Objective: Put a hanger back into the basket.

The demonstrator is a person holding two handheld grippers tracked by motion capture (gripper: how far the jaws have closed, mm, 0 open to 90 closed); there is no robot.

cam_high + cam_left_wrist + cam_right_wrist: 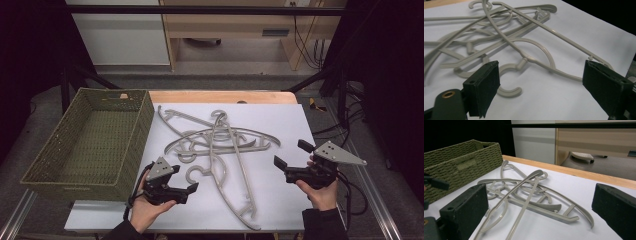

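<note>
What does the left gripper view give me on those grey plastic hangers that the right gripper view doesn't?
Left gripper view: the curved hook of the nearest hanger lies close ahead on the white sheet, between the left gripper's open black jaws, untouched.

Right gripper view: the green woven basket left of the pile, the table's wooden edge, and pale cabinets beyond. The right gripper is open, nothing between its jaws.

Both: the tangled pile of grey plastic hangers lying flat on the sheet.

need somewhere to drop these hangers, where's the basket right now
The green woven basket sits at the table's left edge in the high view, beside the pile of hangers and just beyond the left gripper.
</note>
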